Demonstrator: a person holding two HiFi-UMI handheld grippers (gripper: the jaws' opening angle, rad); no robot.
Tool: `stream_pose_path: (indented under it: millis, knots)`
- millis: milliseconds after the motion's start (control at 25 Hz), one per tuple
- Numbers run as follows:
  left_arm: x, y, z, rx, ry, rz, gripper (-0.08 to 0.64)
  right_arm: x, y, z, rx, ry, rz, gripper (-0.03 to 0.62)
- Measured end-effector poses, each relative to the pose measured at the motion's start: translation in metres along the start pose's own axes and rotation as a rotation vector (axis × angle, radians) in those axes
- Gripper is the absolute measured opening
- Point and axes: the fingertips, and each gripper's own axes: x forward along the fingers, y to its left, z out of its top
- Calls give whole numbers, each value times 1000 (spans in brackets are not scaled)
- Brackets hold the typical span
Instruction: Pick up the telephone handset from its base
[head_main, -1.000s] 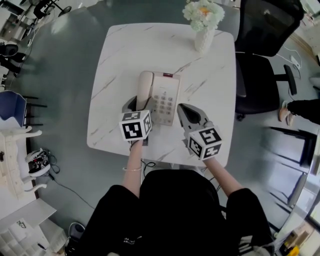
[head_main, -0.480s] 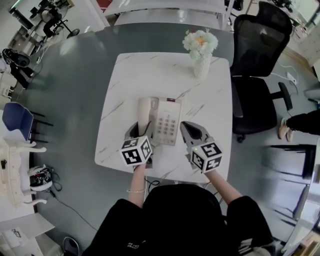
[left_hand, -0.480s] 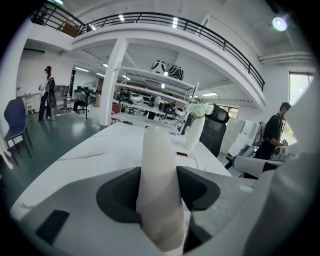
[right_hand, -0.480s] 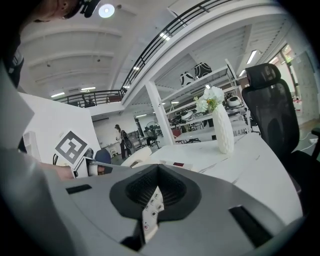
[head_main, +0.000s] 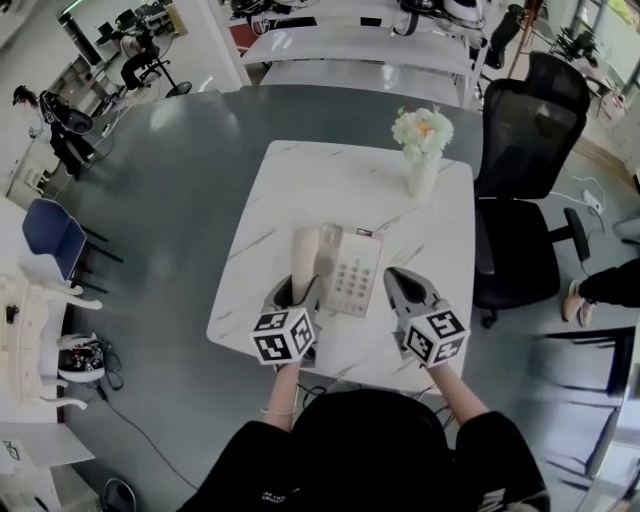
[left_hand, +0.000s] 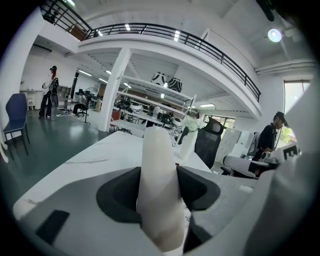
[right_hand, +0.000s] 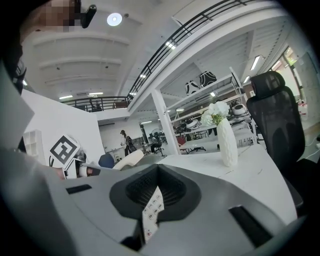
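- Task status: the grasp looks made. The lift is not evident, since in the head view the handset lies along the left side of the base. Whether it has cleared the cradle cannot be told. Judged left to do: raise the handset clear of the base.
- Left gripper (left_hand: 160, 196): clenched on the telephone handset (left_hand: 159, 175). The left gripper view shows the dark pads pressed against both of its flanks, with the cream shaft running up and away between them. In the head view this gripper sits at the handset's near end, at lower centre of the frame.
- Right gripper (right_hand: 155, 194): jaws drawn almost together, with only a narrow slit between them. The telephone's keypad (right_hand: 151, 207) shows through that slit. Nothing is gripped. In the head view it rests just right of the telephone and cannot be seen to touch it.
- Telephone handset: cream, lengthwise front to back, at the centre of the head view. Its near end is held in the left gripper.
- Telephone base (head_main: 350, 275): pale, with the keypad facing up. It stands on the desk between the two grippers, nearer the front edge.
- Desk (head_main: 280, 190): square, with a white marbled top. It carries the telephone and a vase.
- Vase of flowers (head_main: 422, 172): white, upright, at the desk's far right corner in the upper centre of the frame. It stands well apart from the telephone.
- Office chair (head_main: 528, 130): black mesh, beside the desk at the upper right of the frame.
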Motion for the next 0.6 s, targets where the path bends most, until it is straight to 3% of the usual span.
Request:
stream_pose_path:
  millis: [600]
  knots:
    - [-71, -3, 39, -17, -179, -50, 213, -21, 19, 53, -69, -109, 74, -9]
